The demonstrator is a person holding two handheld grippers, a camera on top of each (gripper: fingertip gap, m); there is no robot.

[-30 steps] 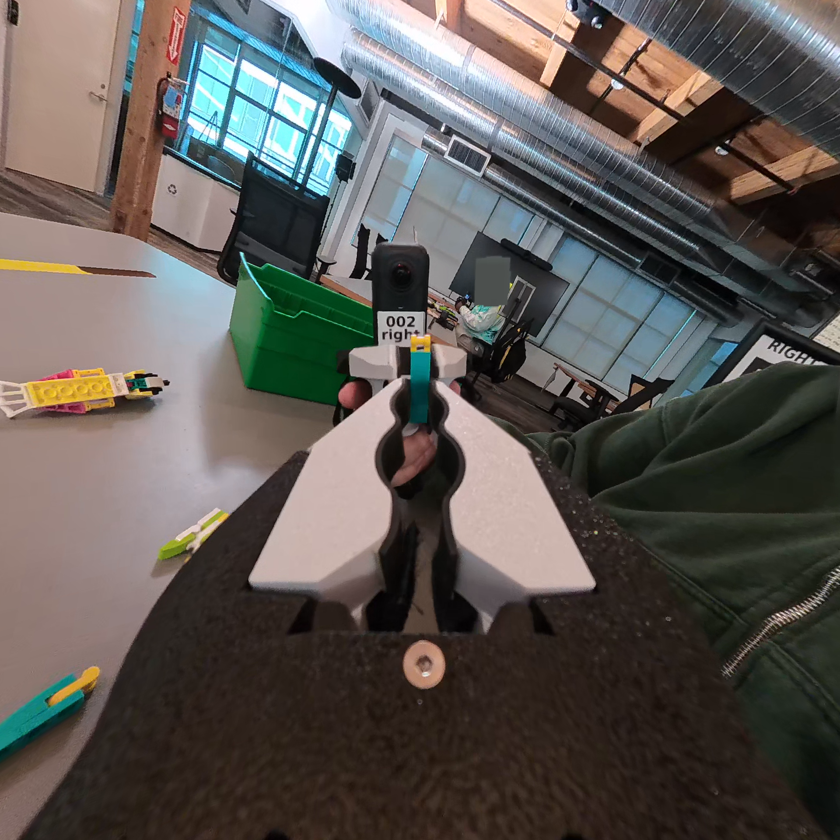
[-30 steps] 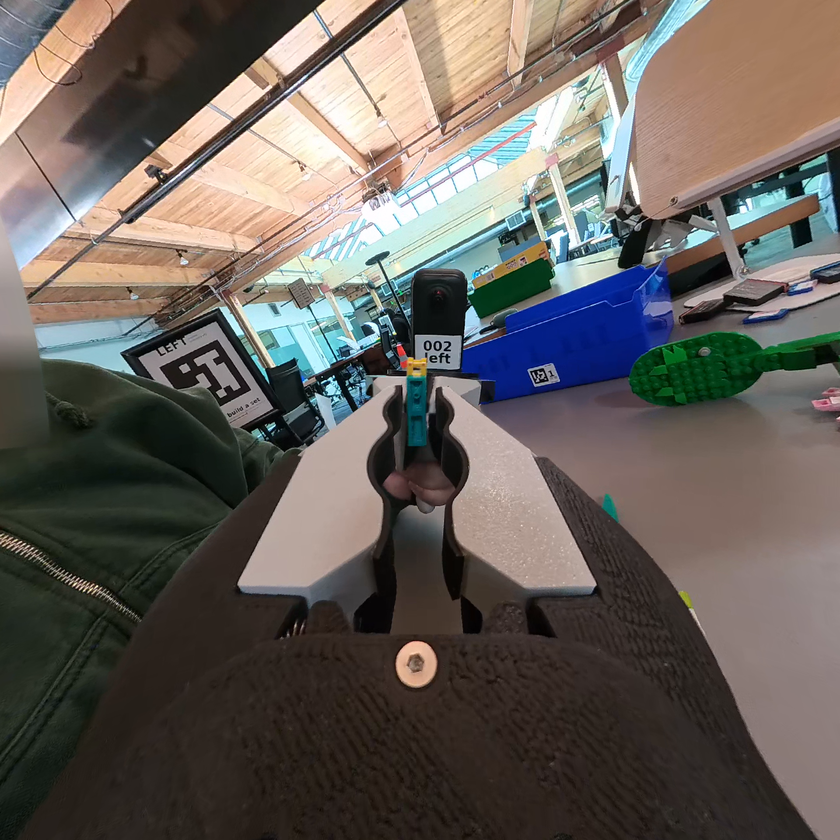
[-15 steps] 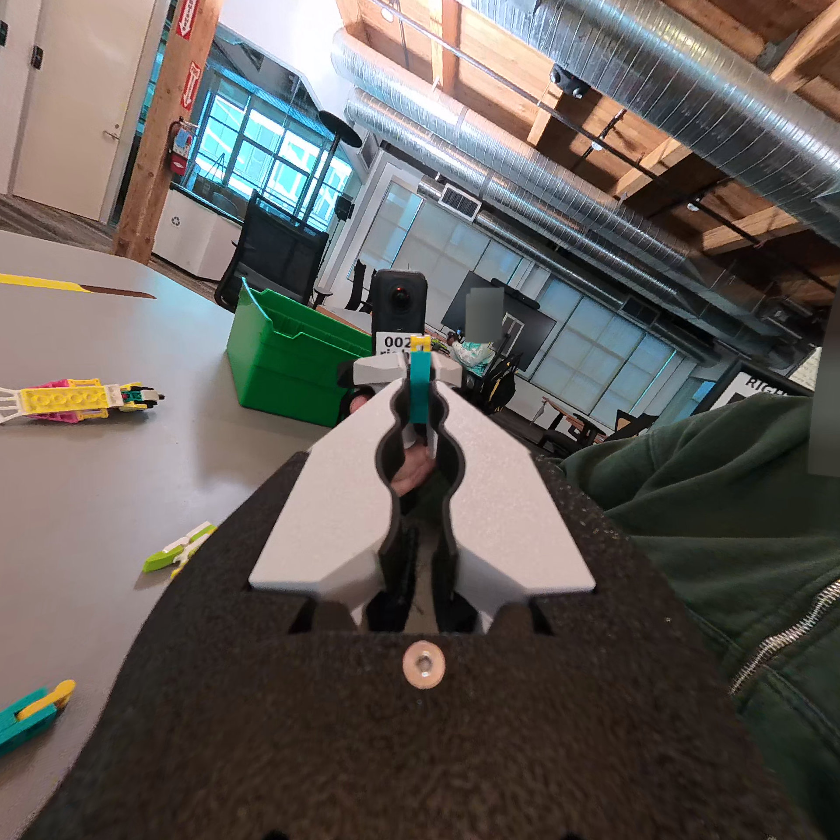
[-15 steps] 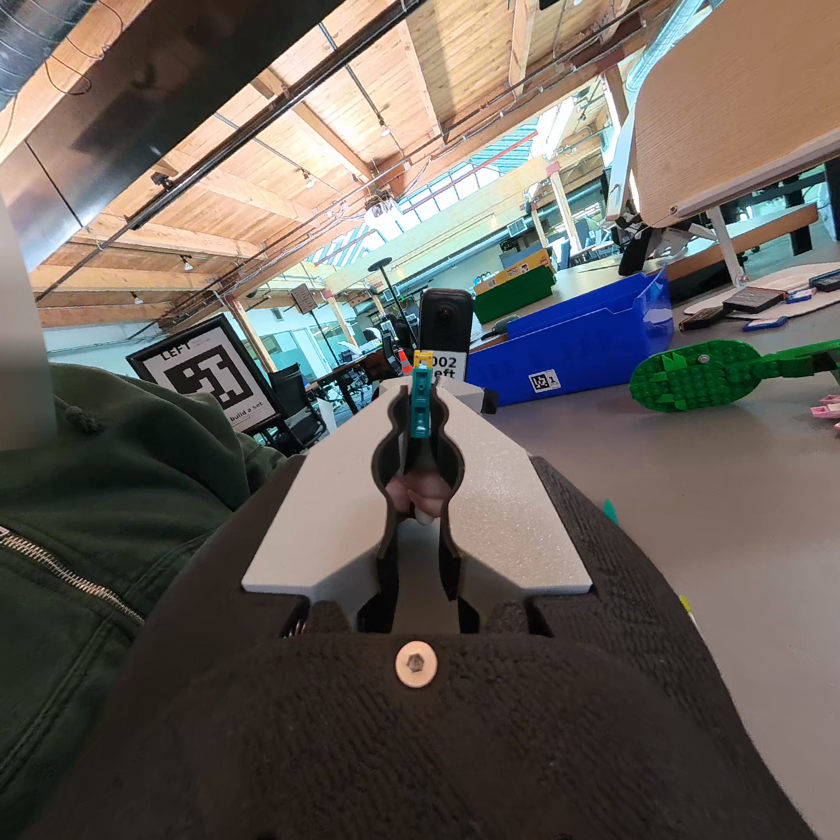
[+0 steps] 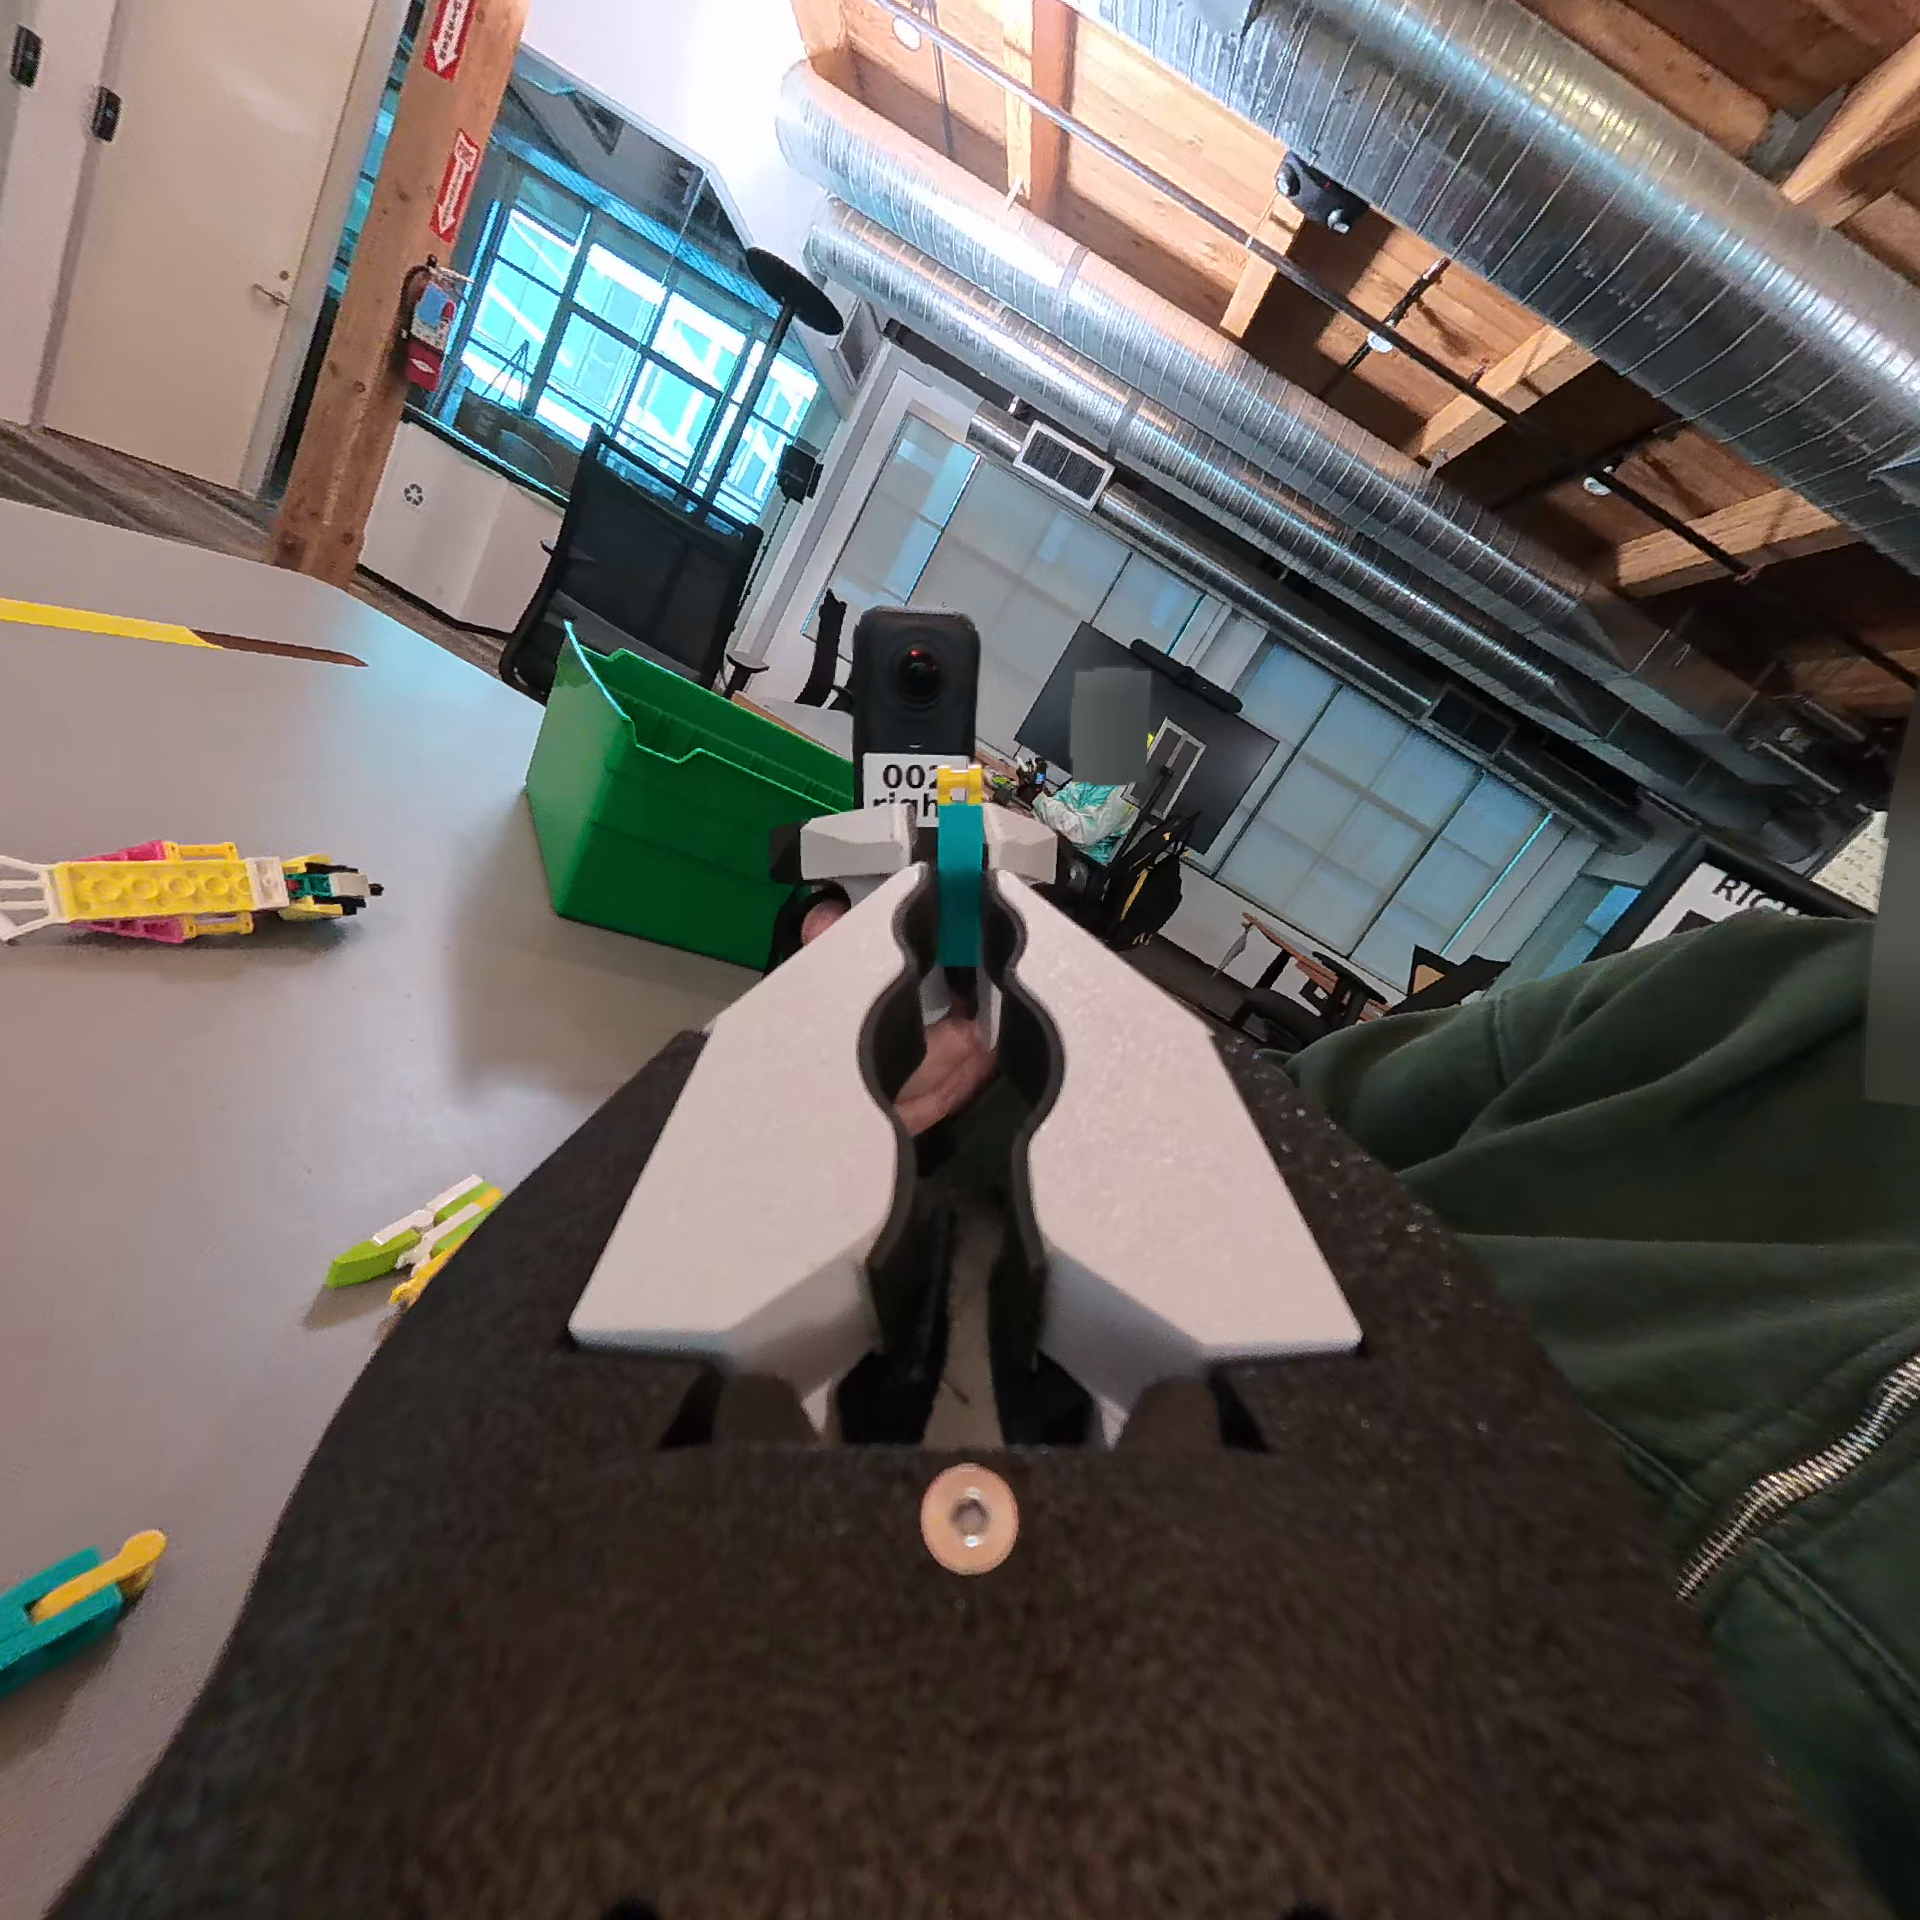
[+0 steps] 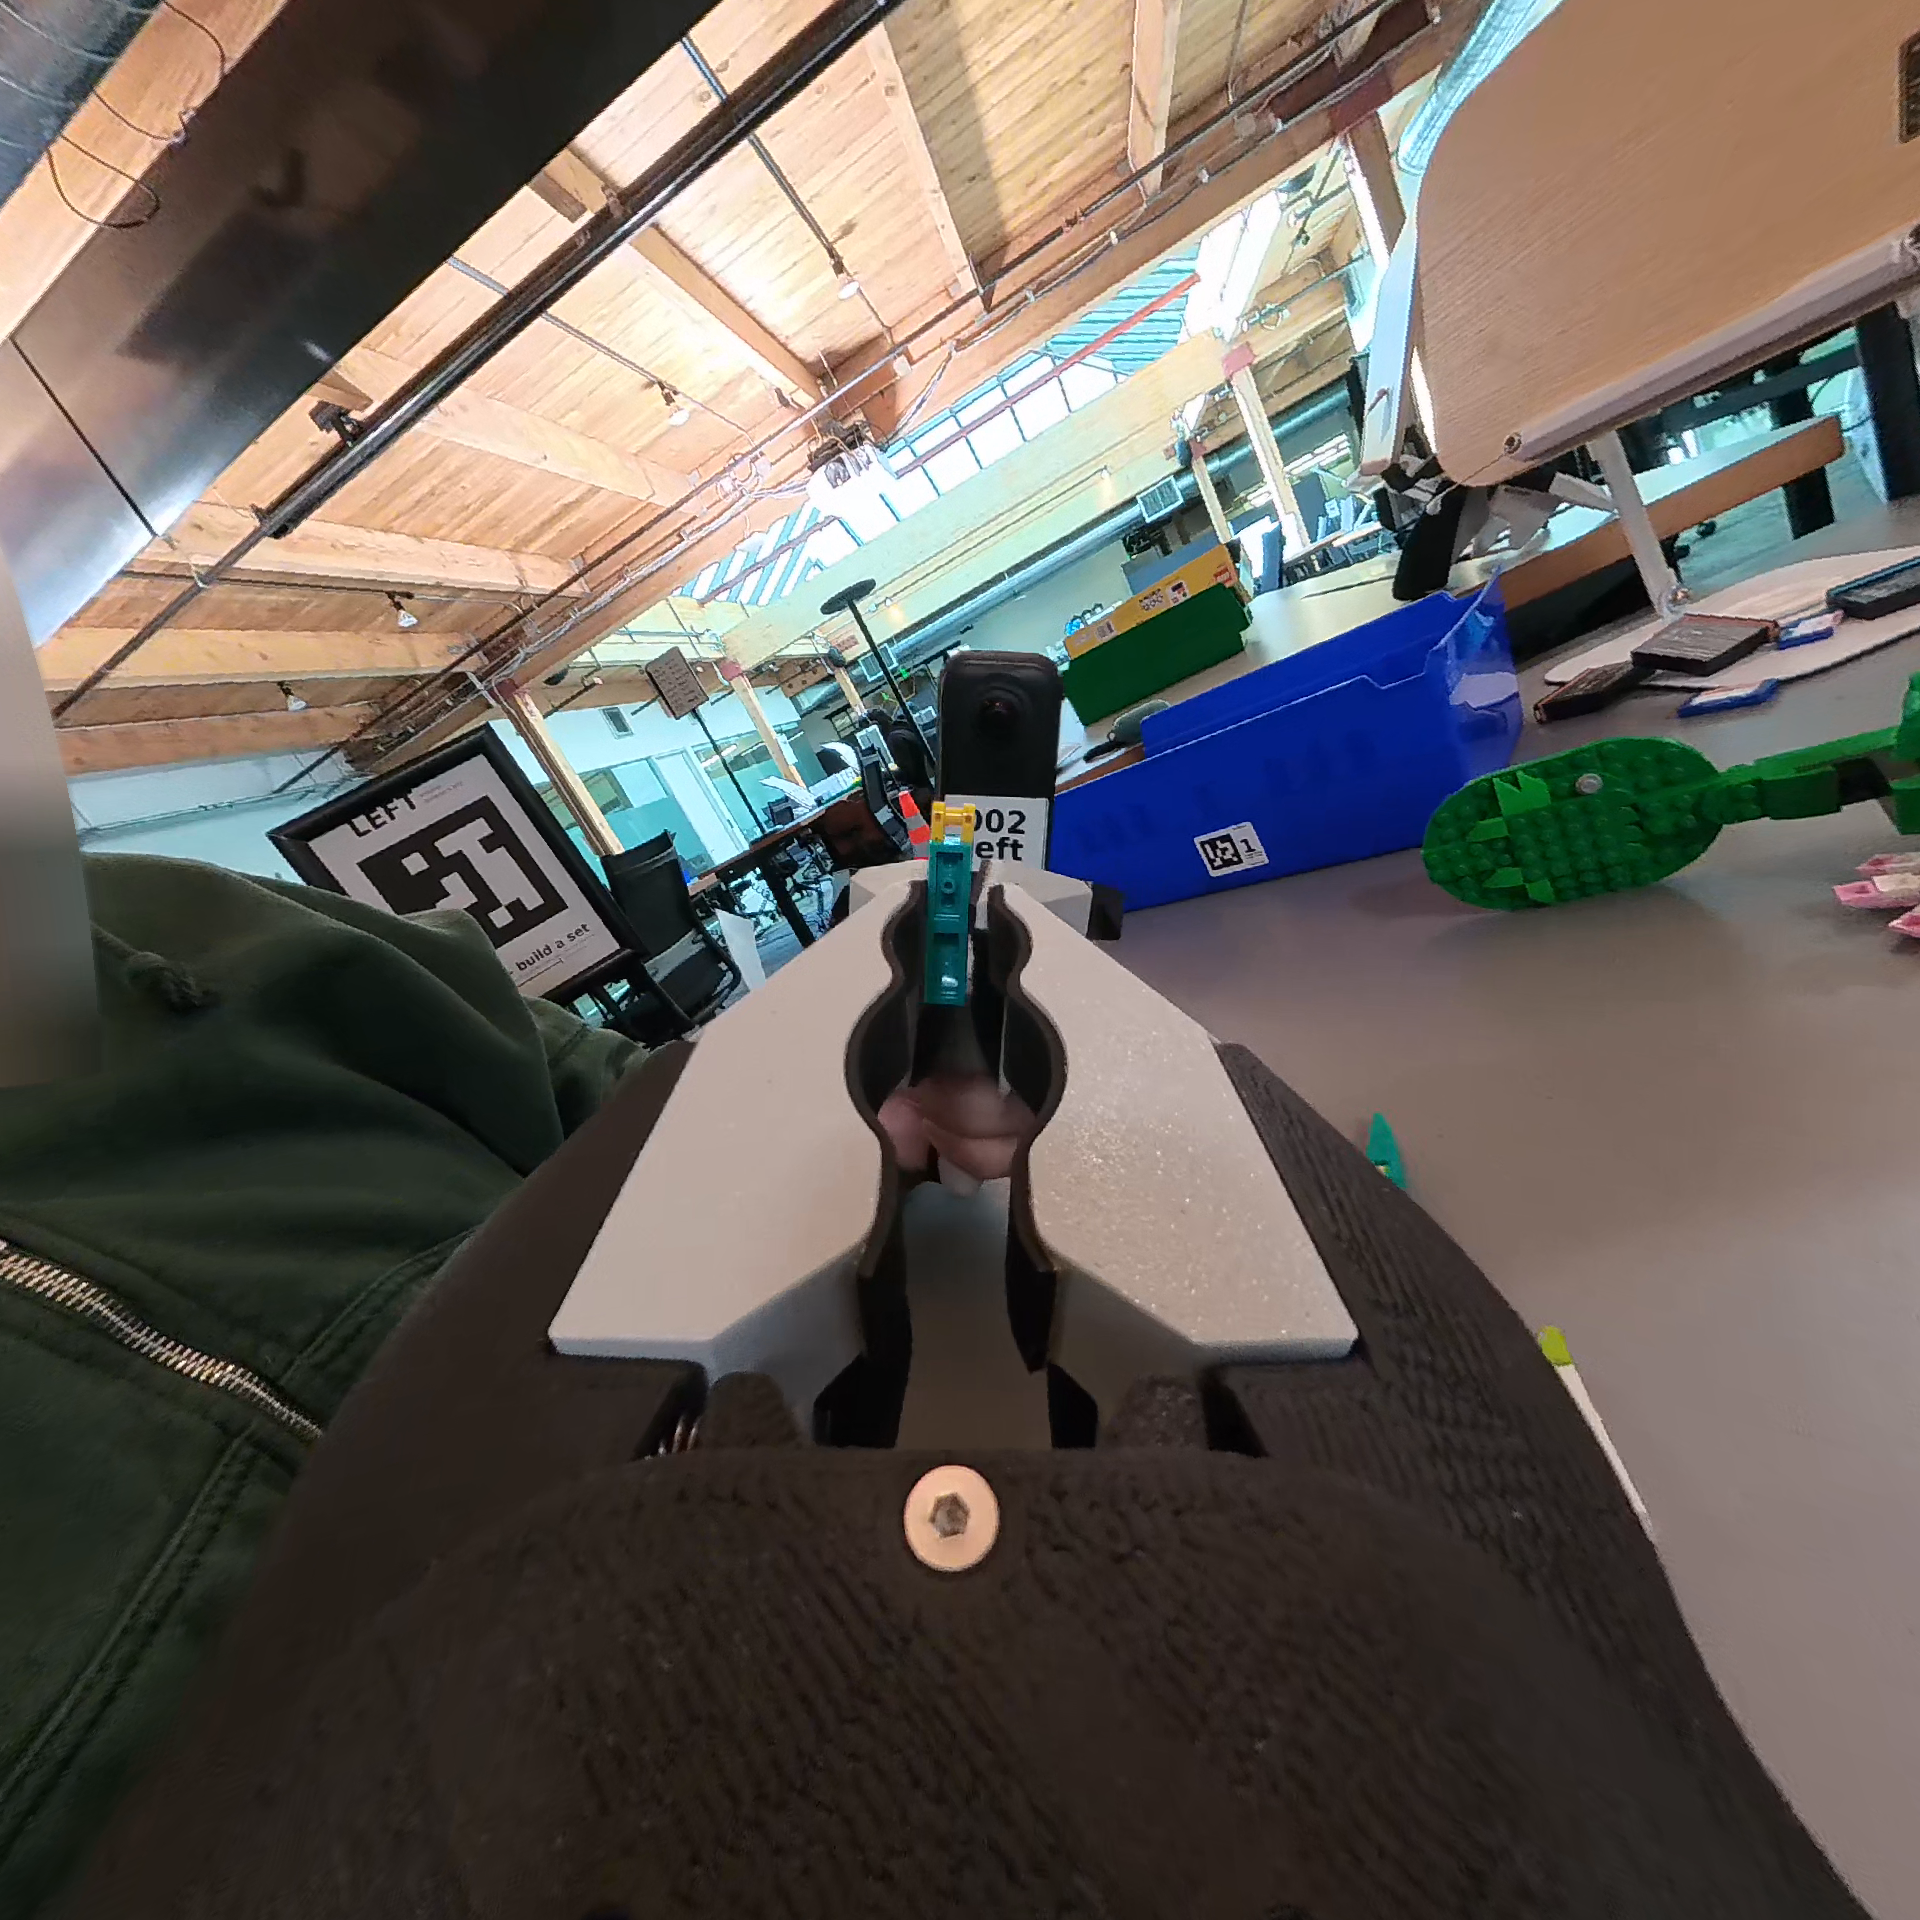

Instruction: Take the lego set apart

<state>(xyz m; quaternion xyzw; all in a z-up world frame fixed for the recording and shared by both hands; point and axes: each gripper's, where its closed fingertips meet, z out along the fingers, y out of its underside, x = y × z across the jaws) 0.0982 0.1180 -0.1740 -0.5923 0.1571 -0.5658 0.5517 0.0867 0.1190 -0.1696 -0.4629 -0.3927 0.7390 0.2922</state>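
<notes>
The grey table (image 5: 208,1039) carries a green bin (image 5: 665,831) on the left wrist view's side and a blue bin (image 6: 1299,769) on the right wrist view's side. Near the blue bin lies a green studded lego paddle (image 6: 1579,831). In front of the green bin lies a yellow and pink lego build (image 5: 177,894), well apart from it. Nearer the camera rest a lime and white piece (image 5: 416,1242) and a teal and yellow piece (image 5: 62,1605). A person in a dark green zipped jacket (image 5: 1662,1195) holds both tools above the table.

The left gripper (image 5: 958,914) and the right gripper (image 6: 951,935) face each other tip to tip. Both sets of jaws are clenched on the same small teal lego piece (image 5: 958,894), which stands upright between them in the air, clear of the table. A tiny yellow clip (image 5: 958,784) sits on its top end.
</notes>
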